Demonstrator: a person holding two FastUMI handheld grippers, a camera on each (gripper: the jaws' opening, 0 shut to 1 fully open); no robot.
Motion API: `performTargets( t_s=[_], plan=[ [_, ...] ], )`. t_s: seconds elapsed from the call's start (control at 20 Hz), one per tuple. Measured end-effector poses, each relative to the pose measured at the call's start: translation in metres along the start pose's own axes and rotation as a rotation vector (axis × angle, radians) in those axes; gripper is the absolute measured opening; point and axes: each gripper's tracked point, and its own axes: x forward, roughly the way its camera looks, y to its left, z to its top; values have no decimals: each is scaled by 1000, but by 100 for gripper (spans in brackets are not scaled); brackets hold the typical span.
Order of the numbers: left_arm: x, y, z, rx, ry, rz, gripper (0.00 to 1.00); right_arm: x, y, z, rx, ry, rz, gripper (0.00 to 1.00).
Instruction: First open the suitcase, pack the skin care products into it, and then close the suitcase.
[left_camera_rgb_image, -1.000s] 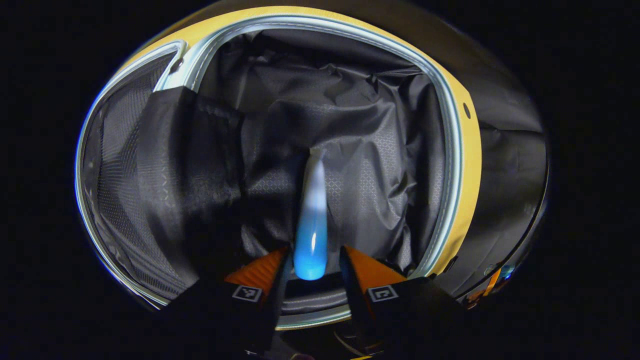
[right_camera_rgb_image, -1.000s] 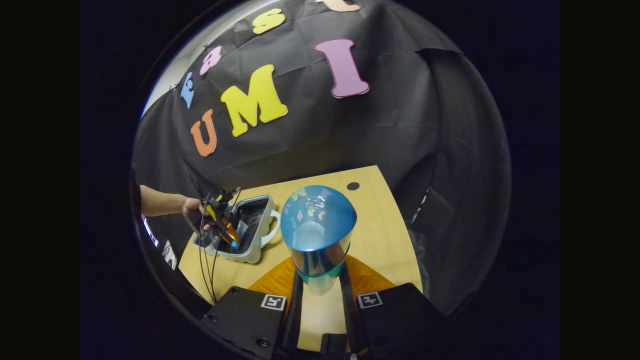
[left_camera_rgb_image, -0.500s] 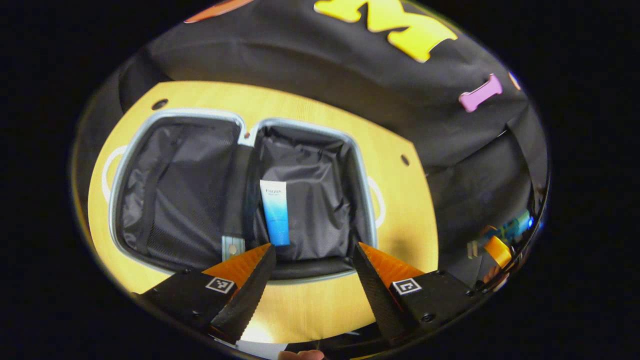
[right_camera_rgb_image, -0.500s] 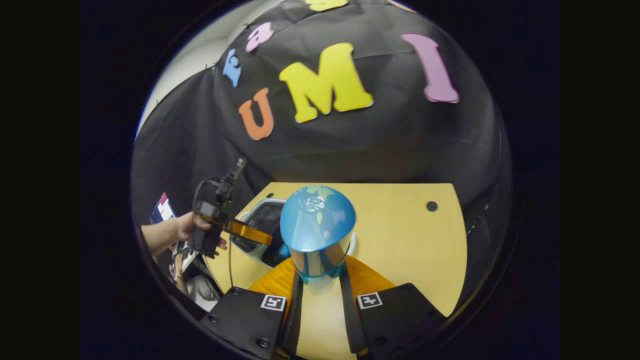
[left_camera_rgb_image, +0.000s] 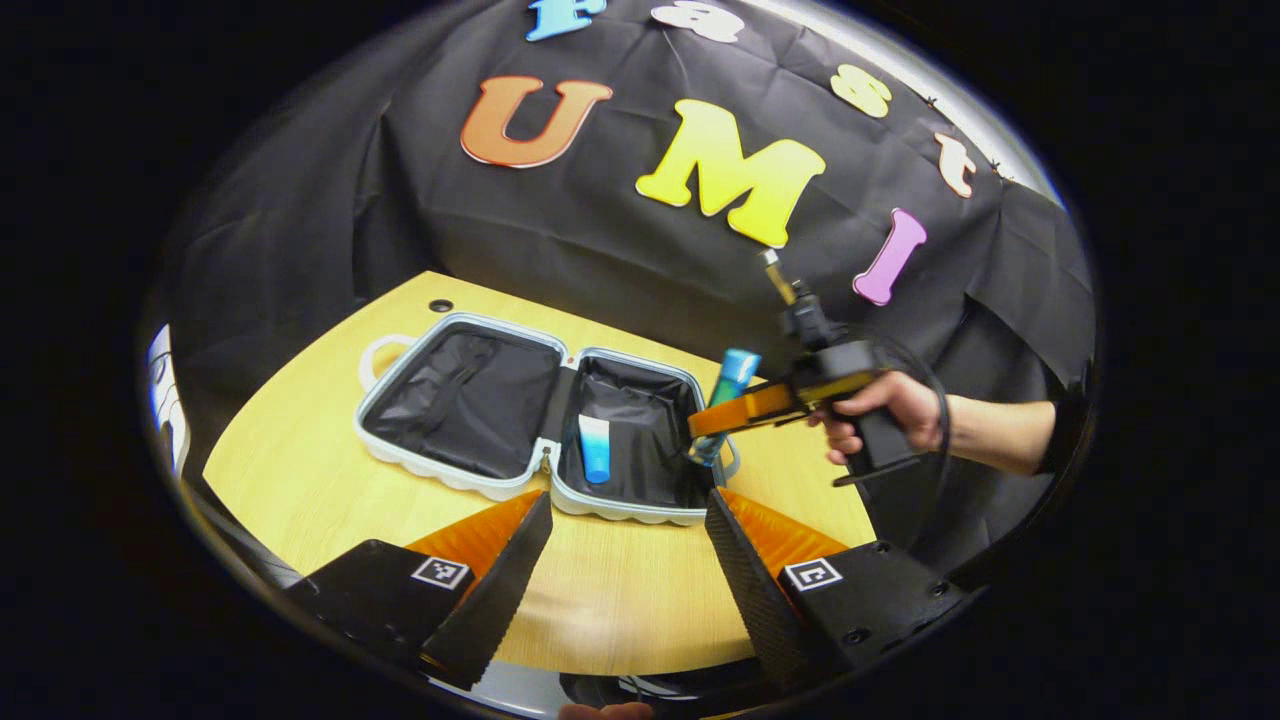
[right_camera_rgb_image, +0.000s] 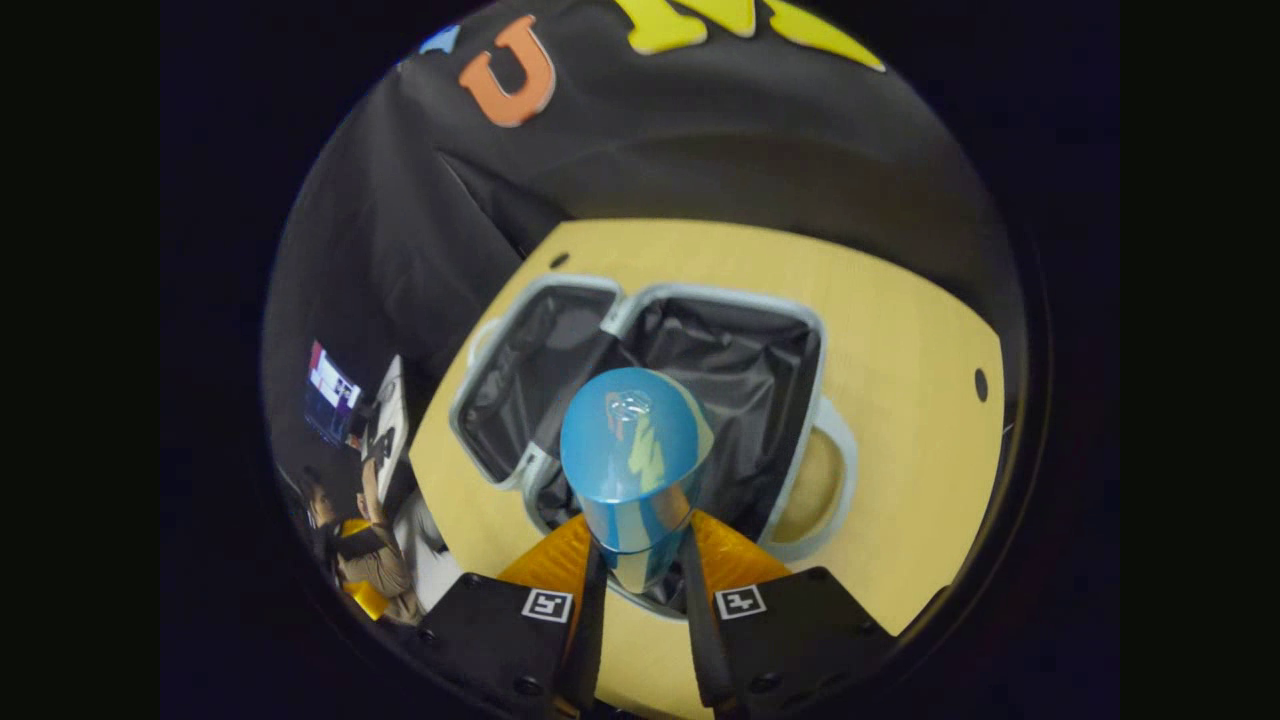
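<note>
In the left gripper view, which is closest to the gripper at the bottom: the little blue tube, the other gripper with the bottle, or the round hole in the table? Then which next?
1. Blue tube, lying in the suitcase's right half, straight ahead.
2. Right gripper holding the blue bottle, over the suitcase's right edge.
3. Round hole in the table, far left, beyond the suitcase.

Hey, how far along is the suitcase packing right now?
Done: the suitcase lies open on the table, with a blue tube in its right half. In hand: the right gripper is clamped on a blue bottle over that half; the left gripper is open and holds nothing. Left: drop the bottle in, then close the suitcase.
</note>
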Motion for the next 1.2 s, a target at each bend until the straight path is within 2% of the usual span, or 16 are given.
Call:
performTargets(
  t_s=[0.15,0.3,0.4,0.5,0.65,0.8,0.85,1.05,1.2],
  plan=[
    [-25,15,-5,-48,-24,19,99,47,-15,-7,127,172,-63,35],
    [-50,43,-11,-56,-37,70,98,75,-37,-13,200,241,-162,35],
    [-63,61,-9,-49,-46,121,98,82,-41,-7,280,240,-172,35],
    [-71,69,-6,-67,-55,140,99,87,-45,-6,317,241,-193,35],
    [-77,73,-2,-90,-67,140,98,93,-48,-8,298,249,-252,32],
    [-77,71,-1,-75,-59,131,98,94,-49,-9,274,252,-295,38],
    [-77,71,1,-58,-57,133,99,93,-49,-9,268,255,-303,32],
    [-77,68,7,-8,-49,124,99,90,-46,-9,300,224,-299,40],
    [-75,66,12,1,-54,112,99,72,-43,-17,328,210,-275,39]
  ],
)
